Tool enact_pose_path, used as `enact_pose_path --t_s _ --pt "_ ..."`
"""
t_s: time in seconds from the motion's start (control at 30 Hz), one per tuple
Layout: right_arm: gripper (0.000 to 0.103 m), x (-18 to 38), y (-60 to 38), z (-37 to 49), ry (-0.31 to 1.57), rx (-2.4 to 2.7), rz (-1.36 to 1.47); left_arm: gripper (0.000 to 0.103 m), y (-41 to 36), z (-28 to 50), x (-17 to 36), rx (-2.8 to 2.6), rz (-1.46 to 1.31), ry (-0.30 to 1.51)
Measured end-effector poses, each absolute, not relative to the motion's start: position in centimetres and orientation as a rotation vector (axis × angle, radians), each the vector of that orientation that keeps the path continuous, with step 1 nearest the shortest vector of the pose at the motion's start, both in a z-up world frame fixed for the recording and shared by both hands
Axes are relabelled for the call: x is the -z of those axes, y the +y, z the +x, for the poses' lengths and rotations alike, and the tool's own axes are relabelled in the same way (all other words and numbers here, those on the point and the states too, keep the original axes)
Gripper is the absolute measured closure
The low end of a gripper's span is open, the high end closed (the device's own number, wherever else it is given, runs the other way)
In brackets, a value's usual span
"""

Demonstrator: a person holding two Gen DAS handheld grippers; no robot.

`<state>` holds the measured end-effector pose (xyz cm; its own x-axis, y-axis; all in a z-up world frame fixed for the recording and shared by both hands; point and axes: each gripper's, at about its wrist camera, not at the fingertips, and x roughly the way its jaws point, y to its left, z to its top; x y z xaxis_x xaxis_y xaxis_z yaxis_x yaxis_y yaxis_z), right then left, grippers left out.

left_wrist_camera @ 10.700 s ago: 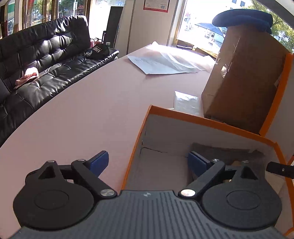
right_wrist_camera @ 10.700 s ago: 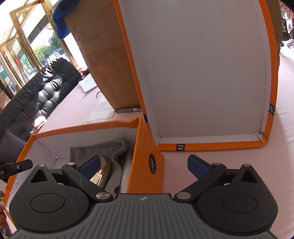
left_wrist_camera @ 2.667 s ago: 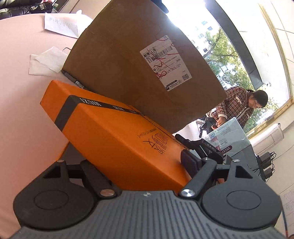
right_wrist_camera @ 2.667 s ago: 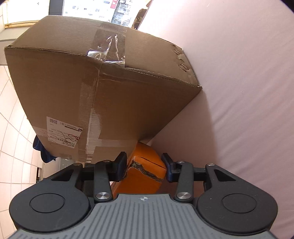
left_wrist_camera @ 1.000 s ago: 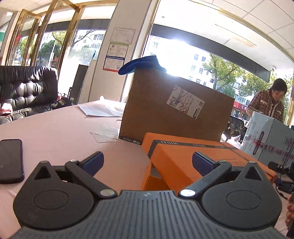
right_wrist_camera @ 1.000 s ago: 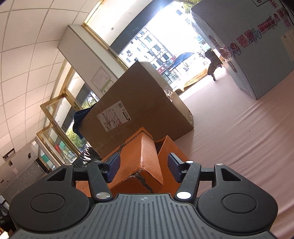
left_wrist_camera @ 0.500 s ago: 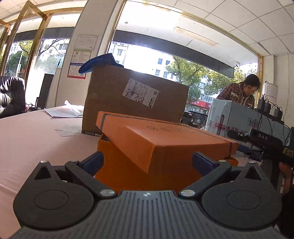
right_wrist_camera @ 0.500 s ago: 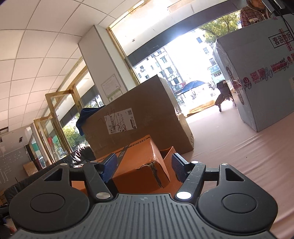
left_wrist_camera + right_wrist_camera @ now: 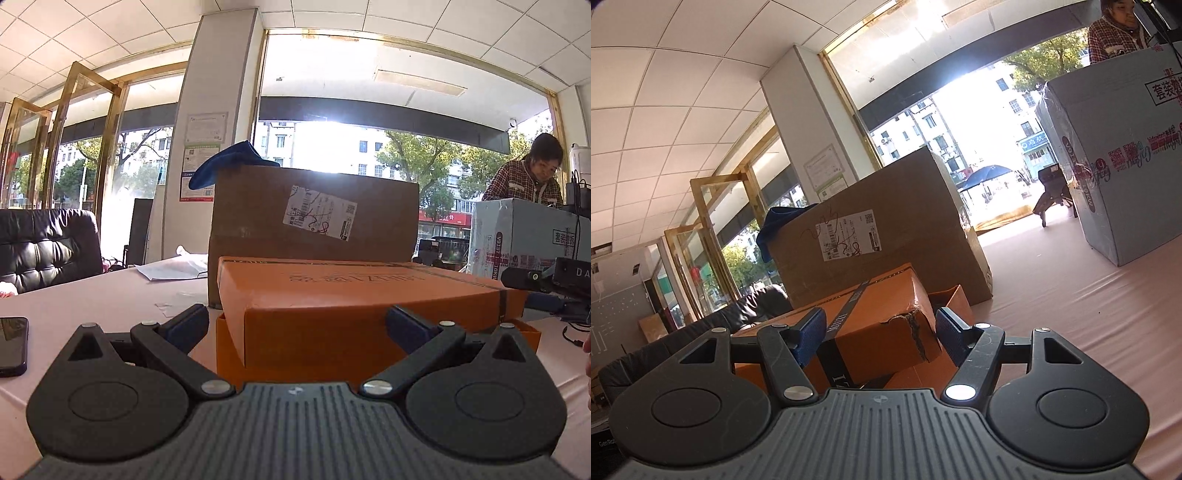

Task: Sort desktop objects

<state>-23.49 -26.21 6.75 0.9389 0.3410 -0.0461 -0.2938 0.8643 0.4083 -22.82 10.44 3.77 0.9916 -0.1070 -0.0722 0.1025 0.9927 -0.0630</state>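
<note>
An orange box with its orange lid (image 9: 354, 291) sits on the pink table right in front of me. The lid rests on the box base (image 9: 295, 360), slightly askew. My left gripper (image 9: 295, 326) is open, its fingers spread wide at the box's near side and holding nothing. In the right wrist view the lid (image 9: 882, 325) shows a torn corner and a black band. My right gripper (image 9: 879, 332) is open, its fingers either side of that corner without clamping it.
A large brown cardboard carton (image 9: 314, 218) with a blue cloth (image 9: 229, 162) on top stands behind the box. A black phone (image 9: 13, 345) lies at the left. A pale blue carton (image 9: 528, 236) and a person (image 9: 532, 177) are at the right. A black sofa (image 9: 48, 251) is at the far left.
The lid has come down from tilted to nearly flat on the box base. Both grippers have dropped lower and level with the box. The right gripper's fingers have spread a little.
</note>
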Motion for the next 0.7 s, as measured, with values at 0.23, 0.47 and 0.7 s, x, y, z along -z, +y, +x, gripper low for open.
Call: enact_pose_path --t_s 0.23,0.47,0.7 --pt "0.039 -6.9 -25.9 -23.6 0.120 -0.367 0.387 0.000 11.3 -21.3 -3.4 0.061 -0.127 0.130" --pt "0.039 -7.2 -25.6 -23.9 0.111 -0.388 0.371 0.002 12.3 -19.5 -3.7 0.050 -0.155 0.155" --pt "0.062 -7.0 -24.7 -23.4 0.153 -0.368 0.304 0.022 13.3 -17.3 -3.5 0.057 -0.205 0.242"
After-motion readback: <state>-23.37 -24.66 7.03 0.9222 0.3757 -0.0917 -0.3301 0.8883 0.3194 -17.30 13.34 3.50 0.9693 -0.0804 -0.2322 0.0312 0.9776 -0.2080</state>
